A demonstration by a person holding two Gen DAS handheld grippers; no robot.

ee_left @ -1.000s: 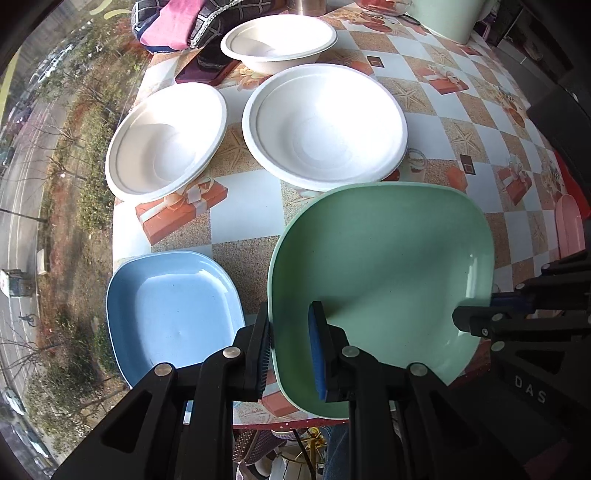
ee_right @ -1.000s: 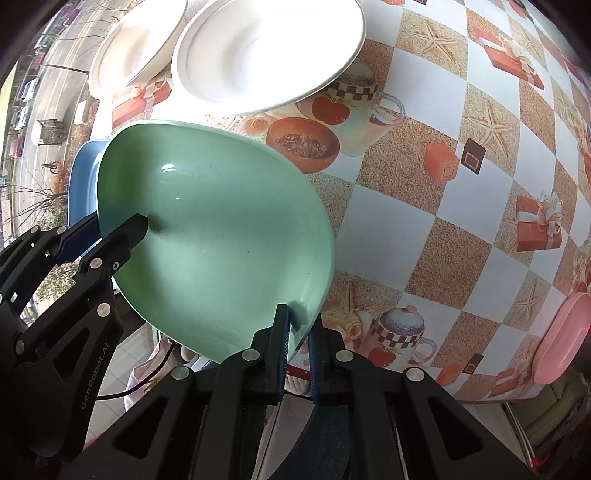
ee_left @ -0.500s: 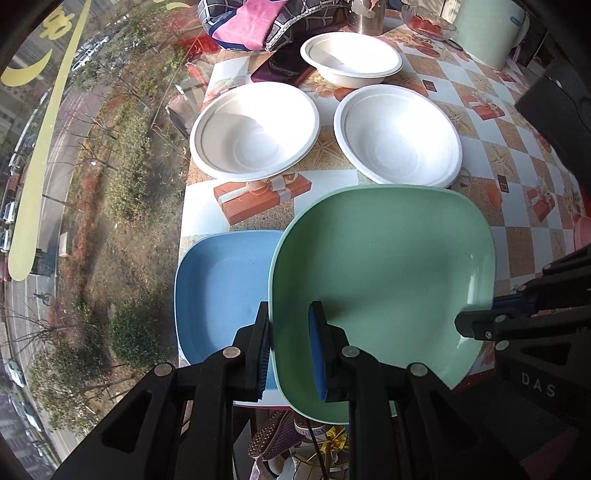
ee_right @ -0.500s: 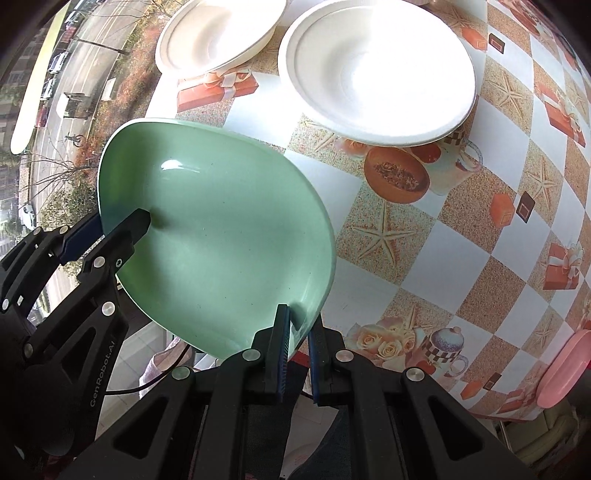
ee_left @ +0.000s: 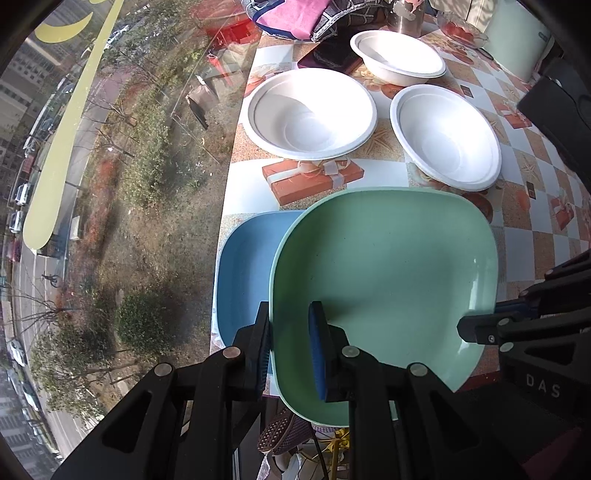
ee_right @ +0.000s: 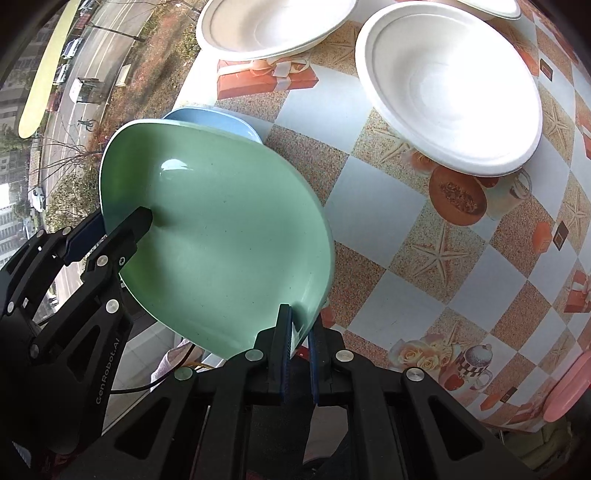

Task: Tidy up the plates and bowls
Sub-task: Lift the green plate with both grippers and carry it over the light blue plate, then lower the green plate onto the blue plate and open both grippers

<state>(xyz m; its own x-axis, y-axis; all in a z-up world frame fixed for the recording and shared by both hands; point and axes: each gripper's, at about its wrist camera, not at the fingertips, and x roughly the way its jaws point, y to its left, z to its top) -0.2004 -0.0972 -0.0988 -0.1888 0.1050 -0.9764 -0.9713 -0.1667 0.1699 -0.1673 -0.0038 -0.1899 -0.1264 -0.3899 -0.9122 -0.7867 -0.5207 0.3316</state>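
Between both tongs (ee_left: 290, 347) (ee_right: 298, 354) hangs green plate (ee_left: 384, 280).

It looked like a home dining corner set beside a high window. The table (ee_right: 373, 218) wore a printed oilcloth of checks, starfish, gift boxes and teacups, the kind used in a household. On it stood white bowls (ee_left: 310, 114), a blue plate (ee_left: 243, 266) and a green plate (ee_left: 384, 273); folded cloth (ee_left: 295, 18) and a metal cup (ee_left: 406, 16) sat at the far end. Through the glass, a street (ee_left: 33, 258) with parked cars and shrubs lay far below.
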